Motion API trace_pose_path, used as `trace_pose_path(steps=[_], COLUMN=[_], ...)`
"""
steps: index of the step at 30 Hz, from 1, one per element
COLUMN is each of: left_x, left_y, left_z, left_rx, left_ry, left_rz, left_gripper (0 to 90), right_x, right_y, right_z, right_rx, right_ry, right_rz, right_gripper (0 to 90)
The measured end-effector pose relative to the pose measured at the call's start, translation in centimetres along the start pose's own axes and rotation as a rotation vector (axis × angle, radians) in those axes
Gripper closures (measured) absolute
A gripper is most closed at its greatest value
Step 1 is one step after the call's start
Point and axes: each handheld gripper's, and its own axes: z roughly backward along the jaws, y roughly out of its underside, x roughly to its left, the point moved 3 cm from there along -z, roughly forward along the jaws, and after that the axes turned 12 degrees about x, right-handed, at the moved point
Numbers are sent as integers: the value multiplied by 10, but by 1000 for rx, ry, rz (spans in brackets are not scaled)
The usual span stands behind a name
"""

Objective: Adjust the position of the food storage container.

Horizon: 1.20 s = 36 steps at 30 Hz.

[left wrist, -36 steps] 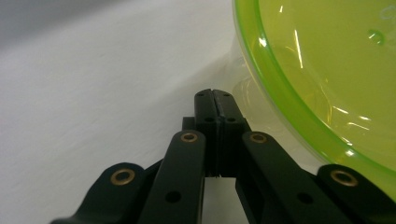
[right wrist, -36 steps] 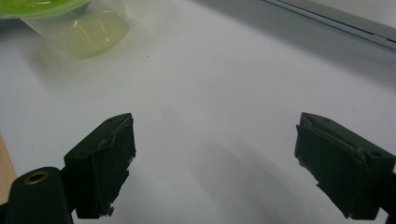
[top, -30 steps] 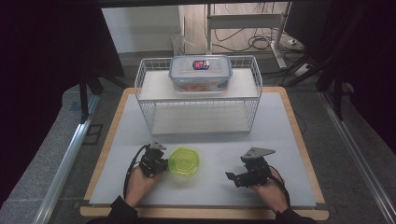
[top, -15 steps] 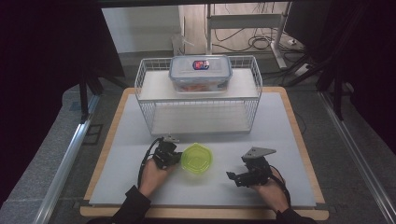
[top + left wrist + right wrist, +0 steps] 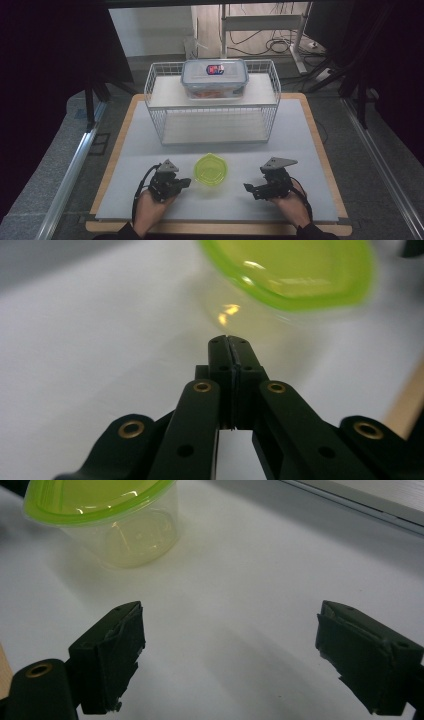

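High view: the tub [image 5: 210, 169] sits mid-table between the grippers. Left gripper [image 5: 185, 183], jaws pressed together and empty, points at its near-left side; right gripper [image 5: 248, 187] gapes wide, well apart. A closed-jaw nudge could tip the tub.

Open mat [image 5: 300, 140] between right gripper [image 5: 260, 189] and green-lidded tub [image 5: 211, 169]; nothing in that gap. Left gripper [image 5: 186, 183] just beside the tub, blocking its left flank. Farther back, wire rack [image 5: 161, 107] walling off the far side, a lidded box [image 5: 215, 77] on its shelf.
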Motion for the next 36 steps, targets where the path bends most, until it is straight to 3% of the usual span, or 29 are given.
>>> trace_pose_path(steps=[1, 2, 3, 4, 5, 11, 16, 26, 36], left_x=[0, -15, -22, -22, -35, -57, -54, -43, -22], left_y=[0, -1, -3, -3, -8, -21, -30, -25, -21], left_z=[0, -1, -2, -2, -4, -13, -15, -8, 1], left_rx=[0, -5, -4, -4, -8, -17, -34, -22, -18], left_ry=[0, 9, 12, 12, 22, 36, 4, -22, -59], left_rz=[0, -44, -70, -70, -110, -174, -172, -148, -102], left_gripper=[900, 900, 900, 900, 900, 899, 899, 899, 894], right_x=[0, 0, 0, 0, 0, 0, 0, 0, 0], right_y=[0, 0, 0, 0, 0, 0, 0, 0, 1], right_z=[0, 0, 0, 0, 0, -1, -1, -2, -2], right_rx=[0, 1, 2, 3, 3, 7, 8, 9, 15], right_ry=[0, 1, 0, 0, 1, -1, -1, -3, -5], right_rz=[0, 1, 1, 2, 2, 2, 5, 5, 6], right_gripper=[121, 121, 121, 121, 121, 122, 122, 123, 123])
